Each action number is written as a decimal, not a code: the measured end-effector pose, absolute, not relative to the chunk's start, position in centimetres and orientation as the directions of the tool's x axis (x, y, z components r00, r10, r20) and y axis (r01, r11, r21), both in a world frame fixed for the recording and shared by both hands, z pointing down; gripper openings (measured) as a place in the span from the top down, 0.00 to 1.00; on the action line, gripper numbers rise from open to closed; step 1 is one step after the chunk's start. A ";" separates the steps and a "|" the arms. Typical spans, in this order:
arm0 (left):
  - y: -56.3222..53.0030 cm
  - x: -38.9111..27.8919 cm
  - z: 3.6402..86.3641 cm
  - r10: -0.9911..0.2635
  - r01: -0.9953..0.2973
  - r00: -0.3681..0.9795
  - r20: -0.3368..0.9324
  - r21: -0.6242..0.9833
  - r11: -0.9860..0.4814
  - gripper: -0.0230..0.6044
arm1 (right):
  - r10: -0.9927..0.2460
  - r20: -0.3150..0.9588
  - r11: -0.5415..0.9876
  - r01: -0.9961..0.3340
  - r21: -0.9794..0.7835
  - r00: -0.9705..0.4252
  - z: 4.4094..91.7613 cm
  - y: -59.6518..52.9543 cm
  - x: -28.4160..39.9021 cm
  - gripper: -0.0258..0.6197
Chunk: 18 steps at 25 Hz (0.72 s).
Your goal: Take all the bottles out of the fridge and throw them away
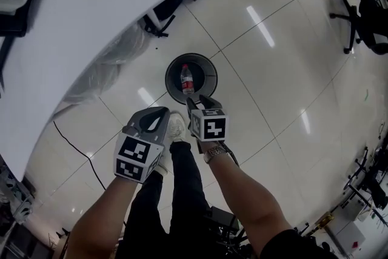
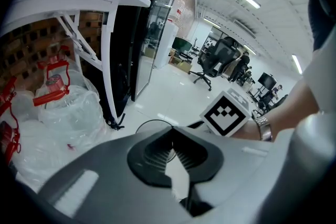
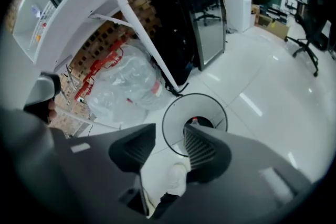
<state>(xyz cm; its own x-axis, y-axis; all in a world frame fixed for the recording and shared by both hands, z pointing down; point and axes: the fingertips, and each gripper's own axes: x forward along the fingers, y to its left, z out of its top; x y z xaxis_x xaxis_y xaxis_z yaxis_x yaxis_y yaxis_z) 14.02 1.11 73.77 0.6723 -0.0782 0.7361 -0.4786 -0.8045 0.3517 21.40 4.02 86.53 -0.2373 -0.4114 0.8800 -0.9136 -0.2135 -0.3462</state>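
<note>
1. Bare forearm nearest the lens carried the grey left gripper (image 1: 163,111), which was closed, jaw tips together with nothing between them.
2. Grey right gripper (image 3: 170,128) was open, jaws apart and empty, and hung above the round dark-rimmed waste bin (image 1: 208,67).
3. Clear plastic bottle with red cap and red label (image 1: 187,79) sat inside that waste bin, on the pale tiled floor (image 1: 273,82).
4. White shoe (image 1: 177,127) stood just beside the bin.
5. Clear plastic bags (image 3: 126,81) lay under the white surface (image 1: 79,21).
</note>
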 end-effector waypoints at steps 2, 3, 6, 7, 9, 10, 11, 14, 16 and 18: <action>0.6 14.1 73.0 -0.087 -0.479 0.677 0.731 0.348 -0.806 0.96 | -0.418 0.877 -0.213 -0.912 -0.349 -0.238 85.6 3.9 21.3 0.70; 0.4 14.1 72.6 -0.092 -0.480 0.678 0.729 0.345 -0.806 0.96 | -0.423 0.874 -0.212 -0.912 -0.351 -0.238 85.1 3.8 21.3 0.70; 0.0 14.0 71.2 -0.111 -0.486 0.682 0.723 0.334 -0.808 0.96 | -0.436 0.868 -0.205 -0.913 -0.354 -0.238 83.6 3.9 21.3 0.70; -0.1 13.9 70.7 -0.117 -0.487 0.683 0.721 0.330 -0.809 0.96 | -0.439 0.866 -0.202 -0.913 -0.354 -0.239 82.9 3.9 21.2 0.70; -0.1 13.7 69.3 -0.127 -0.488 0.686 0.716 0.324 -0.810 0.96 | -0.448 0.861 -0.191 -0.915 -0.356 -0.241 81.2 3.9 20.9 0.70; 0.0 13.6 68.6 -0.132 -0.489 0.688 0.714 0.322 -0.811 0.96 | -0.456 0.856 -0.182 -0.916 -0.358 -0.244 80.2 3.9 20.8 0.70; 0.1 13.5 67.8 -0.138 -0.491 0.690 0.710 0.320 -0.810 0.96 | -0.466 0.849 -0.170 -0.917 -0.361 -0.248 78.9 3.8 20.6 0.70; 0.2 13.0 65.4 -0.164 -0.499 0.698 0.698 0.309 -0.810 0.96 | -0.508 0.820 -0.116 -0.922 -0.369 -0.264 75.0 3.1 19.9 0.70; 0.1 12.5 63.4 -0.188 -0.508 0.701 0.688 0.297 -0.808 0.96 | -0.539 0.796 -0.072 -0.926 -0.370 -0.276 72.1 2.3 19.5 0.70; 0.1 12.0 61.1 -0.218 -0.519 0.705 0.674 0.283 -0.807 0.96 | -0.569 0.771 -0.030 -0.930 -0.367 -0.286 69.0 1.6 19.2 0.70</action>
<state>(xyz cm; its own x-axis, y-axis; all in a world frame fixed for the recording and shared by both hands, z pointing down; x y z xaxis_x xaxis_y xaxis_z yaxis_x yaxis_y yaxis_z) 11.99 0.14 61.08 0.7055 -0.2177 0.6744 -0.5190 -0.8067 0.2825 19.20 1.63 69.01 -0.2864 -0.5694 0.7706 -0.9296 -0.0295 -0.3674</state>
